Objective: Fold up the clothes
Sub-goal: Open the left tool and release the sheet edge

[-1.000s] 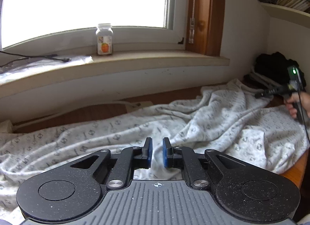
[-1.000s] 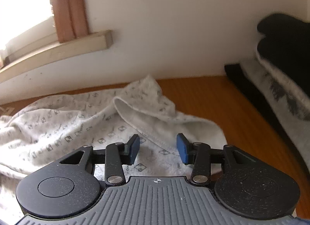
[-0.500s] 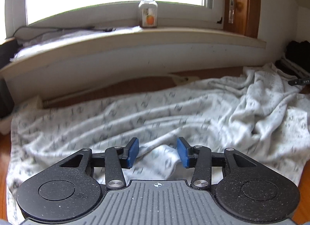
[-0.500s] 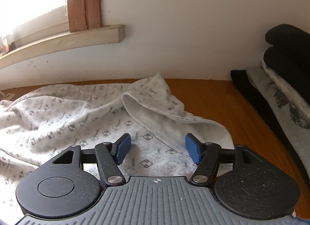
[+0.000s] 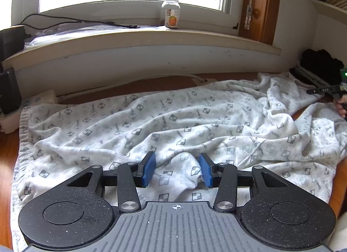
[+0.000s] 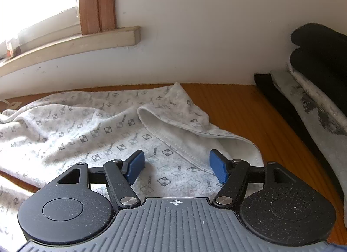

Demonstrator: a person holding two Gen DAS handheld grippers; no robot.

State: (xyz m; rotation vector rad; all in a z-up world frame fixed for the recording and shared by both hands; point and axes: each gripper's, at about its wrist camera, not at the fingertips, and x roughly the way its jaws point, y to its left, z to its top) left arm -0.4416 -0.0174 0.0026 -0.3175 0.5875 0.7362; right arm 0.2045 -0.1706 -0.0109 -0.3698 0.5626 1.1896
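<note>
White checker-printed cotton garment [image 5: 173, 122] spread rumpled across the brown wooden tabletop [image 6: 249, 109].

The left gripper [image 5: 176, 170] stands released, a raised fold between its blue pads [image 5: 148, 169]. The right gripper [image 6: 176, 166] is opening above the hem, gripping nothing. Folded dark clothes [image 6: 321, 57] lie stacked nearby.

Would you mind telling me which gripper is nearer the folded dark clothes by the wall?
Right. The right gripper hovers over the garment's end beside that stack; the left gripper sits much farther along the garment.

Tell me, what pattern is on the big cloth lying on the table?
The garment is white with small grey checkered squares and tiny words printed all over, clearest in the left wrist view.
</note>
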